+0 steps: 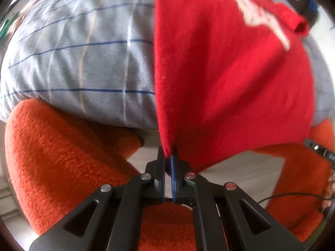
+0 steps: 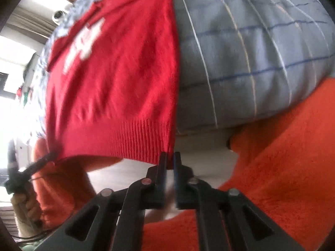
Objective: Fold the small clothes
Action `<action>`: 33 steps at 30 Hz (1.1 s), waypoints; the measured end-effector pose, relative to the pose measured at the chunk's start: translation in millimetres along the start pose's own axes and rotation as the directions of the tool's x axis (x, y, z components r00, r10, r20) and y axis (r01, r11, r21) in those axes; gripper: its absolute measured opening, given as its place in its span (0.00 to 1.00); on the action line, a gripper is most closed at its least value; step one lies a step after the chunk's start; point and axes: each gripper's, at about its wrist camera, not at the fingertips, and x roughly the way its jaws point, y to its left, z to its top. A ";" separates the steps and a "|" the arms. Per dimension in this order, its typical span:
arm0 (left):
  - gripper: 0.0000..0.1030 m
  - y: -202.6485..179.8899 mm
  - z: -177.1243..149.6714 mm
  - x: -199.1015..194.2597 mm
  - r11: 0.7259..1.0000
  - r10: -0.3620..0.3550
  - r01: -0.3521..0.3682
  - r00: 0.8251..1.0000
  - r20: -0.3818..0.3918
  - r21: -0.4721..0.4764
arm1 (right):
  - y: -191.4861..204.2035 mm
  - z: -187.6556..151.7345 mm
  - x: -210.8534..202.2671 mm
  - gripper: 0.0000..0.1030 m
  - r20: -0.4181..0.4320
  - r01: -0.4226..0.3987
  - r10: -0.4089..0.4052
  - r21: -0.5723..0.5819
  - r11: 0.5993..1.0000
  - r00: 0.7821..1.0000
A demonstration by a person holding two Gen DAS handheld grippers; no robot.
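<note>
A small red knit sweater (image 1: 230, 83) with a white print lies stretched over a grey-blue checked bed sheet (image 1: 83, 62). My left gripper (image 1: 169, 156) is shut on the sweater's bottom left corner. In the right wrist view the sweater (image 2: 117, 96) shows its ribbed hem, and my right gripper (image 2: 170, 156) is shut on the hem's right corner. The left gripper (image 2: 41, 161) shows at the far left of that view, pinching the other hem corner. Both corners hang off the bed's near edge.
The person's orange fleece sleeves and body (image 1: 62, 156) fill the foreground, also in the right wrist view (image 2: 282, 167). The checked sheet (image 2: 251, 52) spreads beside the sweater. A pale floor (image 1: 240, 177) shows below the bed edge. A bright window (image 2: 12, 62) is at the left.
</note>
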 end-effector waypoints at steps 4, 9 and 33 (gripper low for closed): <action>0.02 -15.8 16.4 35.5 0.995 0.092 -0.090 0.995 -0.045 0.038 | 1.0 10.5 24.7 0.05 -0.008 0.066 -0.066 -0.027 0.997 0.998; 0.02 -22.4 32.5 54.1 0.991 0.130 -0.130 0.991 -0.036 0.012 | 6.6 18.2 52.8 0.05 -0.013 0.102 -0.103 -0.051 0.993 0.995; 0.67 -4.1 31.8 -107.6 0.992 0.102 -0.060 0.892 0.440 -0.108 | 175.6 210.0 35.1 0.69 0.254 0.185 0.026 -0.767 0.614 0.967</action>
